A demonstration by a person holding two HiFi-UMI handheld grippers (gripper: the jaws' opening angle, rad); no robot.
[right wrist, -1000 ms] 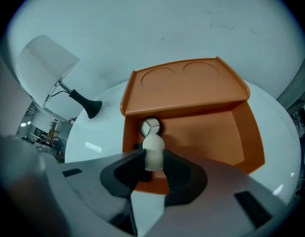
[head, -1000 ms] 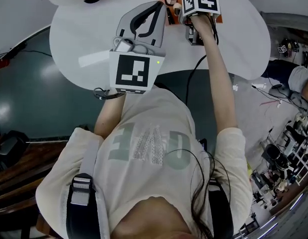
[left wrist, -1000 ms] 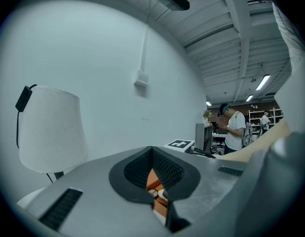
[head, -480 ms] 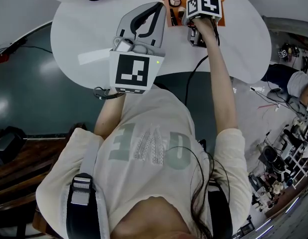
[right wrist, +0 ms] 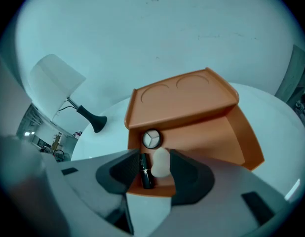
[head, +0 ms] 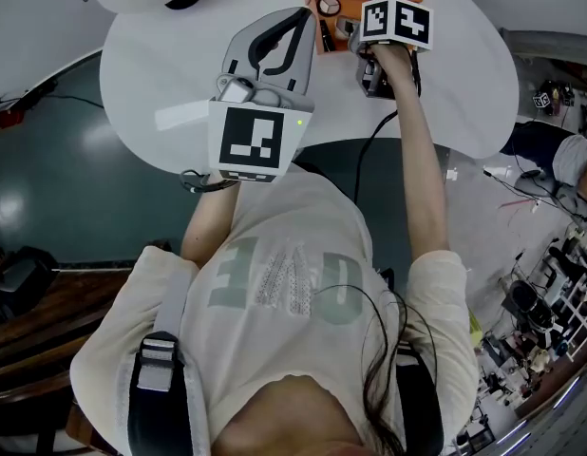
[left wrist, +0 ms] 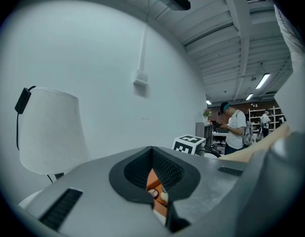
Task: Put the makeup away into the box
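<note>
Hovering above the open orange box (right wrist: 226, 132), the right gripper (right wrist: 155, 169) has its fingers apart. They have just been opening, and they clamp nothing. Seen between them, lying on the box floor, are a black lipstick (right wrist: 145, 171) and a pale sponge (right wrist: 161, 163) touching it, with a round compact (right wrist: 151, 139) just behind. The box stands on the white tabletop (right wrist: 278, 127). The left gripper (left wrist: 152, 152) is held roughly level, beside the box in the head view, with its fingers together at the tips and empty.

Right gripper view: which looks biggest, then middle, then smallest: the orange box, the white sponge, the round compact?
1. orange box
2. white sponge
3. round compact: close call, it lies farther from the camera.
</note>
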